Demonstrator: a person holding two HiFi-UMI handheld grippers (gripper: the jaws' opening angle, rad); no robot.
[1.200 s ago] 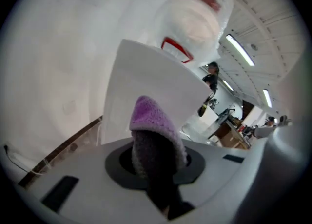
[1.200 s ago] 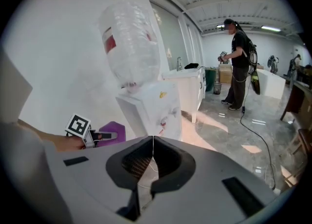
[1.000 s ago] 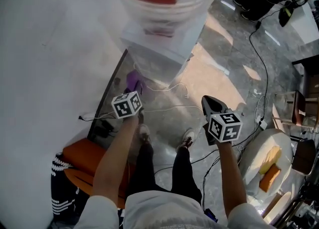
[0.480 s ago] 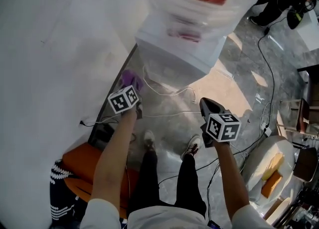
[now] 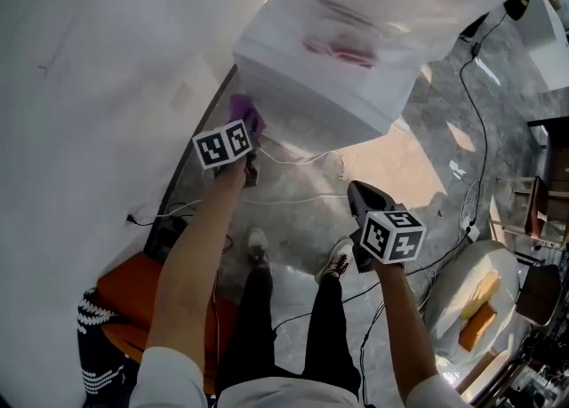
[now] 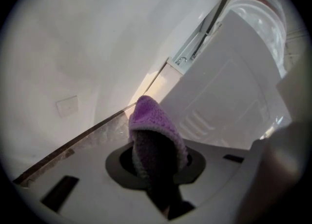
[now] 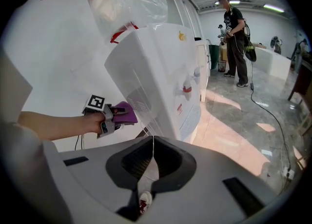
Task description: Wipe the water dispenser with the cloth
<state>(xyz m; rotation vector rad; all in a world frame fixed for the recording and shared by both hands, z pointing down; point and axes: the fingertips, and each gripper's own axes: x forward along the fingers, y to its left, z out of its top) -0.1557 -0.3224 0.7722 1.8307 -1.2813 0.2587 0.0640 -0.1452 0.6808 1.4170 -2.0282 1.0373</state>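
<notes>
The left gripper [image 5: 248, 137] is clamping the purple cloth [image 5: 245, 114] at the water dispenser's [image 5: 331, 88] eight o'clock, arm outstretched. The right gripper [image 7: 152, 155] is hanging closed and empty.

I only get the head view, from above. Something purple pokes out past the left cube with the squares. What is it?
Observer: A purple cloth; the left gripper view shows the left gripper shut on it.
Operator: Does the other one hold anything?
Observer: No. The right gripper view shows the right gripper with its fingers together, nothing between them.
Operator: Has that white machine got taps?
Observer: Yes; from the right gripper view the water dispenser has a red tap on its front.
</notes>
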